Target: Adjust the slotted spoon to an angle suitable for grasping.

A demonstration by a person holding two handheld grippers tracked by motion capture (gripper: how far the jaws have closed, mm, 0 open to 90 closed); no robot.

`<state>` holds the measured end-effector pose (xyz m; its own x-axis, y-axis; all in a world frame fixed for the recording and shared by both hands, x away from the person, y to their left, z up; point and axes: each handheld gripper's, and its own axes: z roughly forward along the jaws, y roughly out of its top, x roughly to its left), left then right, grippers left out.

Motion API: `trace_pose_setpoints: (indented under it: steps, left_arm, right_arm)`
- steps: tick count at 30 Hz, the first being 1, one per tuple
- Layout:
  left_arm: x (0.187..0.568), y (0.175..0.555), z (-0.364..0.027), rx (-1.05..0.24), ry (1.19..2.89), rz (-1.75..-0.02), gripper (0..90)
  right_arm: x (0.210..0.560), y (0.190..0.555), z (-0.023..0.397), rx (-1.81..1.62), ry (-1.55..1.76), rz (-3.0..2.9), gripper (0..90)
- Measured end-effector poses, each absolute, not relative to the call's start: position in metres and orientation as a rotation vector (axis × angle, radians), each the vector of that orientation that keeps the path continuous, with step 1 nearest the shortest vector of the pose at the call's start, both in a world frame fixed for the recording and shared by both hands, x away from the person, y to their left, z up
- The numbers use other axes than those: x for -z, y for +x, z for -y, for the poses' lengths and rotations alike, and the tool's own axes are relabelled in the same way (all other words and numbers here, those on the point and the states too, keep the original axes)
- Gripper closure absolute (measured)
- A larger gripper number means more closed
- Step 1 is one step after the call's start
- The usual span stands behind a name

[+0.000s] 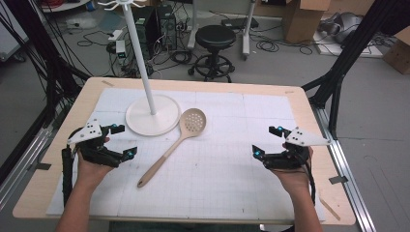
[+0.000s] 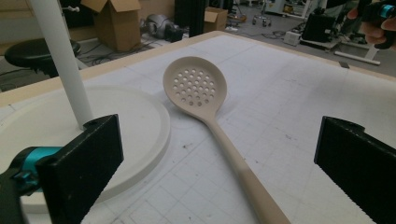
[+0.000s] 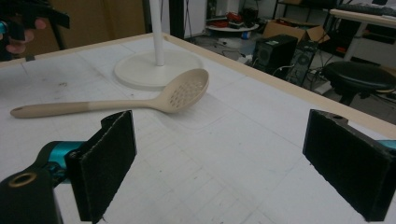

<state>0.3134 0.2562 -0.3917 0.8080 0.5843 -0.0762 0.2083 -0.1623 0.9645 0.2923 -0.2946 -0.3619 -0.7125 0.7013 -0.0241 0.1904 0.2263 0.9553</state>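
Note:
A beige slotted spoon lies flat on the white gridded mat, its perforated bowl toward the far side and its handle end toward me. It shows close up as the spoon in the left gripper view and as the spoon in the right gripper view. A white stand with a round base and a tall pole rises just left of the bowl. My left gripper hovers open at the mat's left, left of the handle. At the right my right gripper is open, well apart from the spoon. Both are empty.
The mat covers a wooden table with bare wood edges all round. Beyond the far edge stand a black stool, computer cases, cardboard boxes and floor cables. Black frame struts flank the table.

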Motion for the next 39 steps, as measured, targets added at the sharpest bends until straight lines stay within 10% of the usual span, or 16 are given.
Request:
trace_pose_setpoints:
  steps: [39]
  left_arm:
    - [0.381,0.334,-0.212,-0.356,1.859,-0.615,1.7]
  right_arm:
    - [0.363,0.292,0.295,-1.478,0.824,-2.063,8.7]
